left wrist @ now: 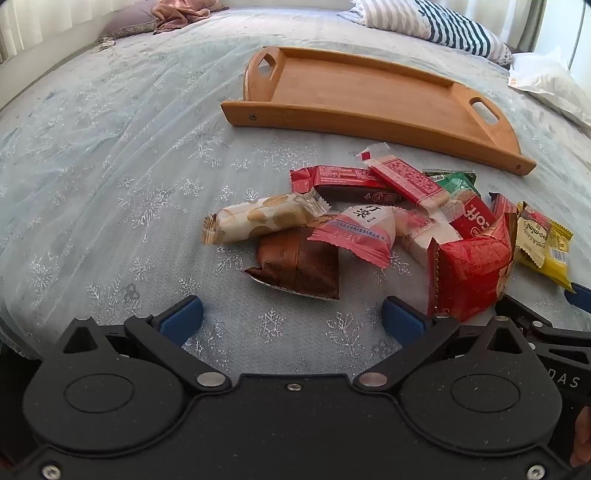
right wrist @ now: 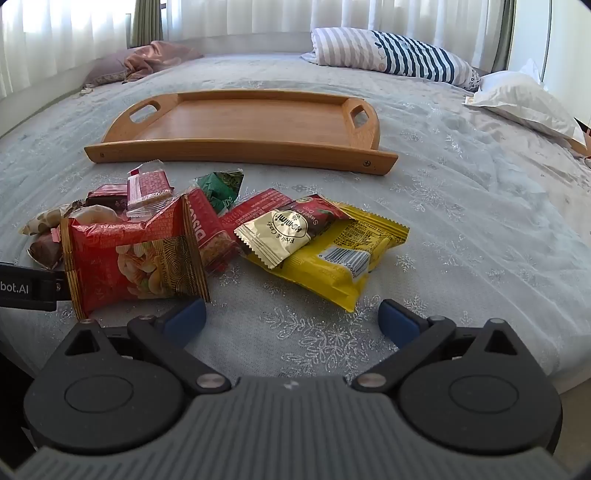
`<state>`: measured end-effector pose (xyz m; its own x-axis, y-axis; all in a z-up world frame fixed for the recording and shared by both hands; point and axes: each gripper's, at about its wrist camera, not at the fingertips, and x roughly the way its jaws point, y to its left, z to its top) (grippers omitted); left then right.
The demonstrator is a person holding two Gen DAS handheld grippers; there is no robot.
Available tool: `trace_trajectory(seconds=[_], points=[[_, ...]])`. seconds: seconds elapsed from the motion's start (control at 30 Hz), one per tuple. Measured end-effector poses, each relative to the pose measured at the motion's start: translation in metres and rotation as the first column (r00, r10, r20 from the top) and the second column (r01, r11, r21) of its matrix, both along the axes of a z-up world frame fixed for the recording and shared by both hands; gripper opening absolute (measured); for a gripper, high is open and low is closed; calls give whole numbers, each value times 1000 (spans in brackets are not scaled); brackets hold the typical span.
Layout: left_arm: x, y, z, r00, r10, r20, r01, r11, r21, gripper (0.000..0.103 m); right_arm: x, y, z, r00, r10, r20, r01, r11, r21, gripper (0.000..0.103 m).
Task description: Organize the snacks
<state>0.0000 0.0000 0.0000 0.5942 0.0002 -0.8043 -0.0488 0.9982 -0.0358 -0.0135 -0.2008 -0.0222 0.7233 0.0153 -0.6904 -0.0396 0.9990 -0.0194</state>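
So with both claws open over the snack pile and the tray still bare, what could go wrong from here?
1. The packets overlap: closing on the brown packet may drag the pink one lying across it.
2. The puffy red bag could slip from the pads.
3. The wooden tray rests on soft bedding, so it may tilt when loaded.

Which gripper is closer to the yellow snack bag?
Right. The right gripper sits just in front of the yellow snack bag; the left gripper faces the brown packet, farther left.

Bed point(right wrist: 461, 206), striped pillow point(right wrist: 399, 55), daylit curtains point(right wrist: 240, 16) behind.
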Motion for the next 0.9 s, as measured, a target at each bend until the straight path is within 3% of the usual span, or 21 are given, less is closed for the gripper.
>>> trace_trajectory(seconds=[0.9], points=[[-1,0,0,1000,-3,0,3,1000,-3,103,-1,0,0,1000,-3,3,3,1000,-2,103]])
